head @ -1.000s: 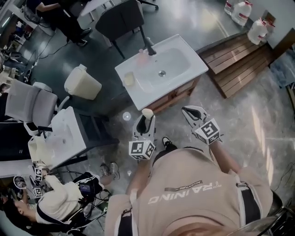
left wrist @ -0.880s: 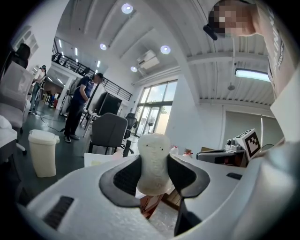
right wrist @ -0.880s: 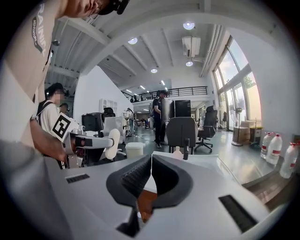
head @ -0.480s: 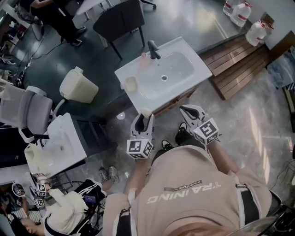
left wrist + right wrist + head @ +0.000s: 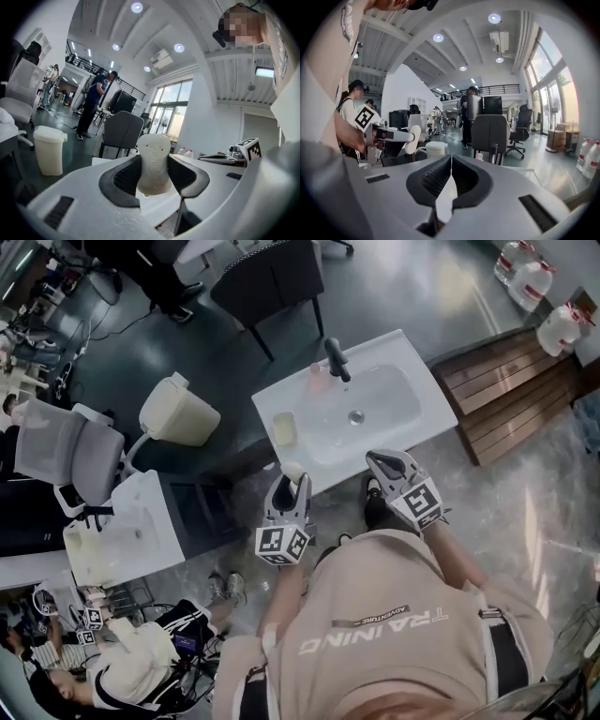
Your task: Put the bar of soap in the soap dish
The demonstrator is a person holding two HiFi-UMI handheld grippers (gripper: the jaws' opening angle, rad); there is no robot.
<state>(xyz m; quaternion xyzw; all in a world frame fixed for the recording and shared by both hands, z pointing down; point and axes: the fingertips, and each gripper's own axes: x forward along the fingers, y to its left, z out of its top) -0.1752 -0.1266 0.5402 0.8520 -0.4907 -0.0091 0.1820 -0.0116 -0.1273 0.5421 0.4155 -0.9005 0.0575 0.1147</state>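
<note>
The left tool (image 5: 292, 486) is clamped on the bar of soap (image 5: 153, 161). In the left gripper view its dark pads (image 5: 121, 180) press on the lower sides of the pale, waisted bar, which stands upright and sticks out well past the fingertips. The right tool (image 5: 450, 180) is closed on nothing, its pads meeting along one thin line in the right gripper view. In the head view both tools are held out in front of the person, side by side and apart. Each has its marker cube (image 5: 284, 545) at the end nearer the body.

Seen from above, the soap lies at the front left corner of the white counter (image 5: 433, 401); how high it is above that corner cannot be told. The soap dish (image 5: 285, 428), a small cream square, sits near the counter's left edge, beside the basin (image 5: 375, 404) and apart from the soap. A dark tap (image 5: 336, 357) stands at the back edge, with a small pinkish bottle (image 5: 317, 381) just to its left.

On the floor off the counter's left edge stands a cream bin (image 5: 178, 411). A dark chair (image 5: 267, 282) stands beyond the back edge. A wooden platform (image 5: 520, 381) lies off the right edge, with water jugs (image 5: 561, 329) at its far end.
</note>
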